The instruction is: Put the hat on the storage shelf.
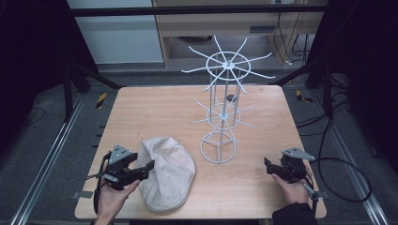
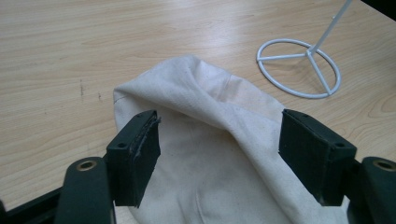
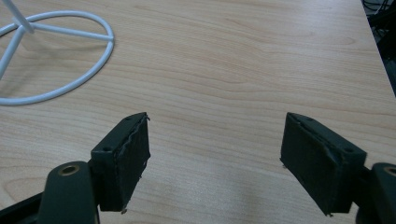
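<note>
High view: a cream cloth cap (image 1: 165,172) lies on the near-left part of the wooden worktop (image 1: 155,112), just left of the round base of a white wire rack (image 1: 220,110) that stands upright near the middle. The left hand-held gripper (image 1: 149,165), held in the person's left hand (image 1: 112,197), points rightward at the cap's left edge with its jaws spread. Left gripper view shows the cap (image 2: 219,154) bulging up between those two black jaws, which stand wide on either side of the fabric without pinching it; the rack's ring base (image 2: 299,67) sits beyond. The right hand-held gripper (image 1: 267,165) rests low at the near-right of the worktop, well apart from the cap, jaws spread over bare wood (image 3: 233,70).
</note>
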{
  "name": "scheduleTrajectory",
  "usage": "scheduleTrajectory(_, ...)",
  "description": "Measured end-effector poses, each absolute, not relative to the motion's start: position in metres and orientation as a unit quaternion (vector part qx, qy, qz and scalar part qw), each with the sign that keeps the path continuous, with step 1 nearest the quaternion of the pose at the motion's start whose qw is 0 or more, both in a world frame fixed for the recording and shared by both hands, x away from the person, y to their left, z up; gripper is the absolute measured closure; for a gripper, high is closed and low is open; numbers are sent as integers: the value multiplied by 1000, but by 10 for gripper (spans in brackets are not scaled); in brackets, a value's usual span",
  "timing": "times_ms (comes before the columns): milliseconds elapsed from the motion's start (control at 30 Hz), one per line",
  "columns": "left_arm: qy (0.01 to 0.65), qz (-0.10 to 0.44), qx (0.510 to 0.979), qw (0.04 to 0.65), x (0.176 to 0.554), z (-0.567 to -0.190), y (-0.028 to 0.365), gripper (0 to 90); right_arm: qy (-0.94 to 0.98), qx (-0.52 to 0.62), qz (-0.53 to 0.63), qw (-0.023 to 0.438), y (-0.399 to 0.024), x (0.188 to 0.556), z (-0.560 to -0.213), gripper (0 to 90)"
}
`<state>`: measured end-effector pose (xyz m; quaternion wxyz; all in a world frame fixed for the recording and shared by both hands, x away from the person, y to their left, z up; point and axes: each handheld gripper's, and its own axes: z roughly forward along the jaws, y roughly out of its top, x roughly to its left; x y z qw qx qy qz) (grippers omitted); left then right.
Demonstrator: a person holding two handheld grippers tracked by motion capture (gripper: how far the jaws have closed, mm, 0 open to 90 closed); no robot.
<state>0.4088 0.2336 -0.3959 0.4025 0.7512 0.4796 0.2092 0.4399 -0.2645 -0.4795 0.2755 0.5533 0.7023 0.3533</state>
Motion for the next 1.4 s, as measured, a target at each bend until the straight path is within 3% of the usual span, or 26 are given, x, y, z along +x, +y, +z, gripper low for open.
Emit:
scheduleTrajectory(1133, 506, 205, 766, 339, 440, -432, 199, 303, 706, 555, 347, 269, -266, 441, -481, 237)
scheduleTrajectory(1400, 513, 198, 767, 330, 444, -440, 199, 455, 708, 556, 346, 266, -266, 441, -482, 242)
